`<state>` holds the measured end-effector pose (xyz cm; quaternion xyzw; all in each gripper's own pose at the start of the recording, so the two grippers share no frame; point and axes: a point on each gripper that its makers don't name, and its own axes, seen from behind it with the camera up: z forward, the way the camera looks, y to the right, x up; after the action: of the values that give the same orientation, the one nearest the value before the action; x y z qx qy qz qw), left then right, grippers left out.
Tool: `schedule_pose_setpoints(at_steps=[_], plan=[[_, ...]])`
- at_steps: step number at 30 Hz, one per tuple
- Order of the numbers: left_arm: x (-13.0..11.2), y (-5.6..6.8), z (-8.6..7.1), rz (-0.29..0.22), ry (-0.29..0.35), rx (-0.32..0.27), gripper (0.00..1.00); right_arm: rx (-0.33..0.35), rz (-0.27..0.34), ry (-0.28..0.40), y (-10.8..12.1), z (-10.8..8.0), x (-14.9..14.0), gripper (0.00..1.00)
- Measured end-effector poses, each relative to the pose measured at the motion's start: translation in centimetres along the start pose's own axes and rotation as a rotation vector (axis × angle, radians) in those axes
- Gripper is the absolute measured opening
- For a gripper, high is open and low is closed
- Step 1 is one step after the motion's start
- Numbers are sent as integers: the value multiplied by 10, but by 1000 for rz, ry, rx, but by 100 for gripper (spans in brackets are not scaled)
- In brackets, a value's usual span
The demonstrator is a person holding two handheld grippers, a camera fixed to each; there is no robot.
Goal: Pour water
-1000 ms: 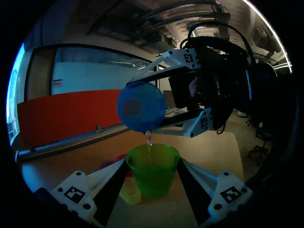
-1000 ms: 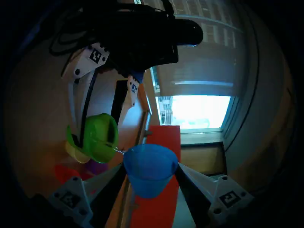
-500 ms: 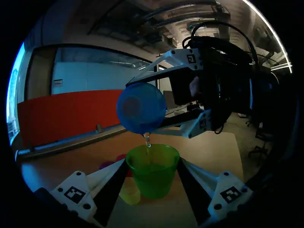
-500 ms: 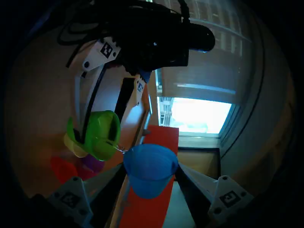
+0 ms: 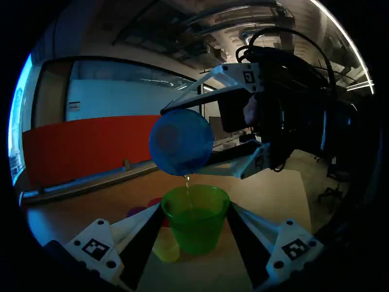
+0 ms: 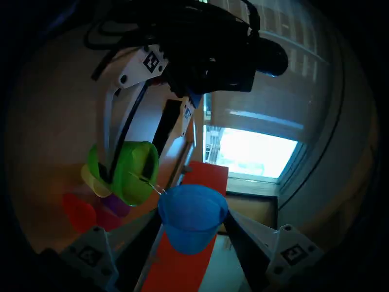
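**Blue cup tipped over the green cup, a thin stream of water falling**

In the left gripper view I start at the far left, with a long red wall panel (image 5: 82, 146) and above it a small sign (image 5: 74, 105) too small to read. Lower down, each finger of my left gripper (image 5: 194, 209) carries a square black-and-white marker (image 5: 95, 248), a pattern only, with no letters I can make out. A yellow cup (image 5: 166, 246) stands on the desk (image 5: 272, 190) just beside the left finger, with small purple and red cups behind it. The jaws are clamped on the green cup (image 5: 194, 226), one finger on each side, and the cup is upright with water in it. Right above it hangs the blue cup (image 5: 181, 141), tipped so its base faces my camera, and a thin stream of water (image 5: 186, 182) drops from its lower rim into the green cup. To the right, the other gripper holds that blue cup between its fingers and carries the same kind of marker (image 5: 249, 78).

In the right gripper view, a red cup (image 6: 78, 214) lies at the left, then the green cup in the other gripper. At centre, the jaws of my right gripper (image 6: 193, 216) are pressed on the blue cup's sides. A bright window (image 6: 253, 151) lies to the right.
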<state>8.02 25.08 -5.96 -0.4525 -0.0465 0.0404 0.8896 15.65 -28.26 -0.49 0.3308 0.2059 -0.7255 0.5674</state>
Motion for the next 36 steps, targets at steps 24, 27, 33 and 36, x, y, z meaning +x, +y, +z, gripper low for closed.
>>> schedule_pose_setpoints(at_steps=[24, 27, 33, 36], plan=[[1, -1, -1, 1, -4, 3, 87, 1, 58, 4, -1, 2, -5, 91], [1, -1, -2, 3, -5, 6, 87, 0, 128, 9, 0, 1, -7, 91], [-2, -3, -4, 5, -13, 10, 87, -7, 335, 21, 1, -4, -9, 90], [-2, -4, -6, 9, -17, 12, 87, -9, 482, 20, -4, -6, -12, 90]])
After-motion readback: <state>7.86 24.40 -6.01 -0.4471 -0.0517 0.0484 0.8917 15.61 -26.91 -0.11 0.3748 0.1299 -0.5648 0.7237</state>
